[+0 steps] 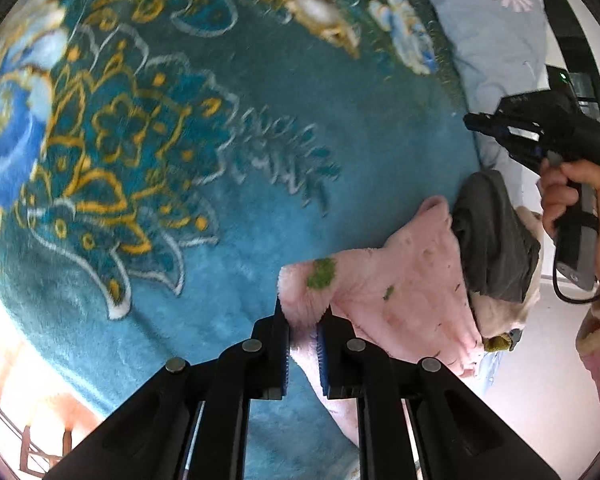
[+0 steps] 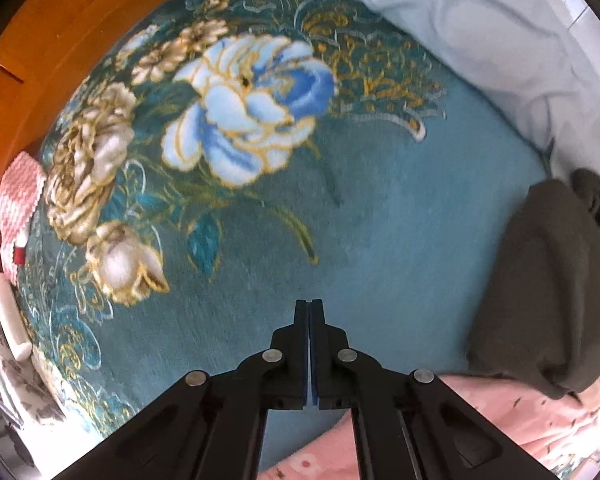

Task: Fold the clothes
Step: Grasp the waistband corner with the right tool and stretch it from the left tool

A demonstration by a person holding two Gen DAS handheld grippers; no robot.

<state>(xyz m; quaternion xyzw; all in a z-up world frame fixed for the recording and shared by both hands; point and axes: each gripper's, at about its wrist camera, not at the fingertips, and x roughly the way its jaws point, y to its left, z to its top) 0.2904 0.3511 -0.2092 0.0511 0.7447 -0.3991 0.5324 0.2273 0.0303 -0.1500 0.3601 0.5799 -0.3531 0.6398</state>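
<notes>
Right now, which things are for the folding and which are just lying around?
For the folding:
- pink garment, pinched in the left tool
- grey garment
- right tool, shut and empty

Just lying about:
- teal flowered blanket
- pale blue pillow
- pink checked cloth

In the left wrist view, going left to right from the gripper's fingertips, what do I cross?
Left gripper shut on the pink garment → its green patch → grey garment → hand holding the right gripper.

Clothes pile lies on the blanket's right edge — quilt behind it.
</notes>
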